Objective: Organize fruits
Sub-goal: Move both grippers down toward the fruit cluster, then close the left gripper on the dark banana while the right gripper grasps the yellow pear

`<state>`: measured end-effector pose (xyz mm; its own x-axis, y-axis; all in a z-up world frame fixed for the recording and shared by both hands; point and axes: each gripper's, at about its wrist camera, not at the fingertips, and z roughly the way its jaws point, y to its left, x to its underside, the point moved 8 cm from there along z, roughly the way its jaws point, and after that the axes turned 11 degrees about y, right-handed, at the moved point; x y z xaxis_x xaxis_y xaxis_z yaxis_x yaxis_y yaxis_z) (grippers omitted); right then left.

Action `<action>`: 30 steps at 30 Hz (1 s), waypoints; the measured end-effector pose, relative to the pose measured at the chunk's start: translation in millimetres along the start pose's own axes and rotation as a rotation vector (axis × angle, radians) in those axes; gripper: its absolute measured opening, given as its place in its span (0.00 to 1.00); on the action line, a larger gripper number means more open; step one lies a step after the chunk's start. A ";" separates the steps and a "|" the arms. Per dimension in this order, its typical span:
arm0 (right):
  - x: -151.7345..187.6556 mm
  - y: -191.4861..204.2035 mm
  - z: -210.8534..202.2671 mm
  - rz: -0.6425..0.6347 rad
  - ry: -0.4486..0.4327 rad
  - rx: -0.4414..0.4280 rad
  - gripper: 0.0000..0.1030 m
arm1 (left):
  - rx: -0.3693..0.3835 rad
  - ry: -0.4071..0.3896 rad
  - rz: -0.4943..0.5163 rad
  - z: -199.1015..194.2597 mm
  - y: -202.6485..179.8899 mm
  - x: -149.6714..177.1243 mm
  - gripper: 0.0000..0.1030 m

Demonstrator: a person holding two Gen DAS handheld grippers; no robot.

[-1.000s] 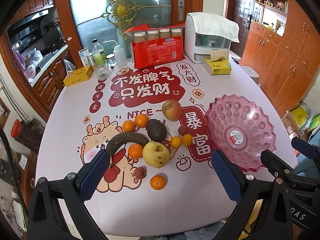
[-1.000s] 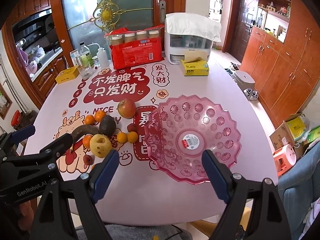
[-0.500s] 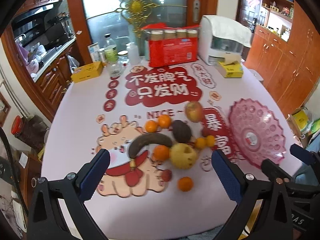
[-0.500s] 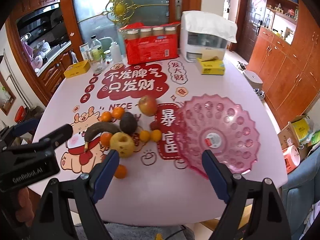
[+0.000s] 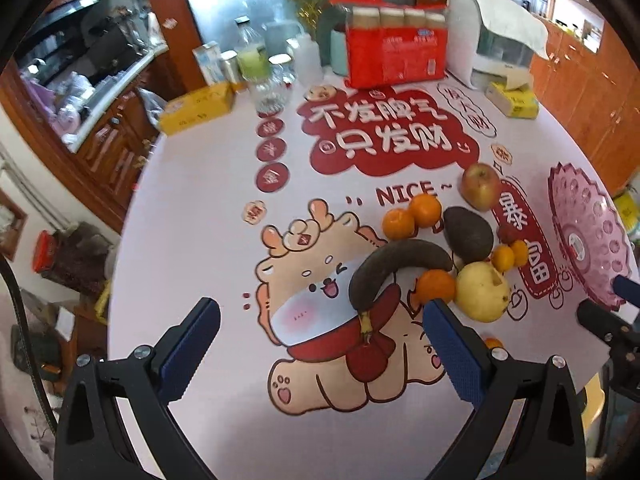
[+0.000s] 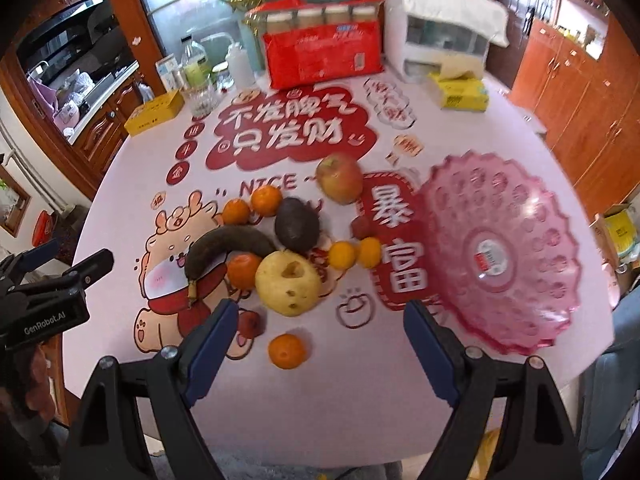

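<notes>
1. The left gripper (image 5: 320,344) has its jaws wide apart, holding nothing, above the table (image 5: 192,208).
2. The right gripper (image 6: 316,344) is wide apart too.
3. The fruit pile sits ahead: a yellow pear (image 6: 288,282), a dark banana (image 6: 228,248), an apple (image 6: 340,178).
4. A small orange (image 6: 287,350) lies between the right gripper's jaws.
5. The pink bowl (image 6: 500,248) stands right of the fruit.

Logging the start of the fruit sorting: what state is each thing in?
Left tongs: open, empty.
Right tongs: open, empty.
Pink fruit bowl: upright, no fruit inside.
Blackened banana: overripe, on the table.
Yellow pear: blemished, on the table.
Red apple: whole, on the table.
</notes>
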<state>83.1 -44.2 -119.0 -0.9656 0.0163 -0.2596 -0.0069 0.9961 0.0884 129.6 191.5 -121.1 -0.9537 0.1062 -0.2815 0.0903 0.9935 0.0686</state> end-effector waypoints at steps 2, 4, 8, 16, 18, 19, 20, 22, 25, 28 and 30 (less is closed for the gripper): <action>-2.6 4.4 17.1 0.010 0.033 -0.026 0.83 | 0.014 -0.001 0.039 13.8 0.1 -6.3 0.98; -4.6 6.0 33.0 0.024 0.059 -0.037 0.83 | 0.017 -0.011 0.086 28.9 -3.8 -14.5 0.98; -8.4 15.2 66.9 0.015 0.106 -0.080 0.83 | 0.094 0.057 0.178 69.0 -22.3 -28.7 0.92; -10.8 19.4 121.3 0.050 0.200 -0.142 0.83 | 0.144 0.160 0.296 132.6 -54.7 -35.8 0.76; -10.5 20.6 126.9 0.058 0.212 -0.170 0.83 | 0.163 0.193 0.295 145.1 -59.3 -36.9 0.67; -10.8 21.4 129.2 0.058 0.214 -0.178 0.83 | 0.166 0.199 0.297 148.7 -61.3 -37.1 0.65; -11.6 22.0 131.8 0.058 0.215 -0.183 0.83 | 0.167 0.205 0.300 152.3 -62.4 -38.3 0.64; -15.2 22.2 135.5 0.057 0.217 -0.184 0.83 | 0.172 0.205 0.311 157.2 -67.5 -41.2 0.64; -19.0 21.6 138.5 0.044 0.209 -0.181 0.80 | 0.181 0.210 0.335 163.2 -75.4 -43.3 0.64; -19.5 21.0 144.2 0.035 0.226 -0.203 0.69 | 0.173 0.223 0.355 170.9 -79.9 -43.0 0.62; -20.2 20.4 145.2 0.031 0.224 -0.214 0.69 | 0.182 0.230 0.362 174.6 -82.2 -43.2 0.59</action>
<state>140.2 -11.6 -251.6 -0.9993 0.0037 -0.0376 -0.0077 0.9540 0.2996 213.4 112.2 -281.7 -0.8883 0.4566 -0.0494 0.4588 0.8870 -0.0517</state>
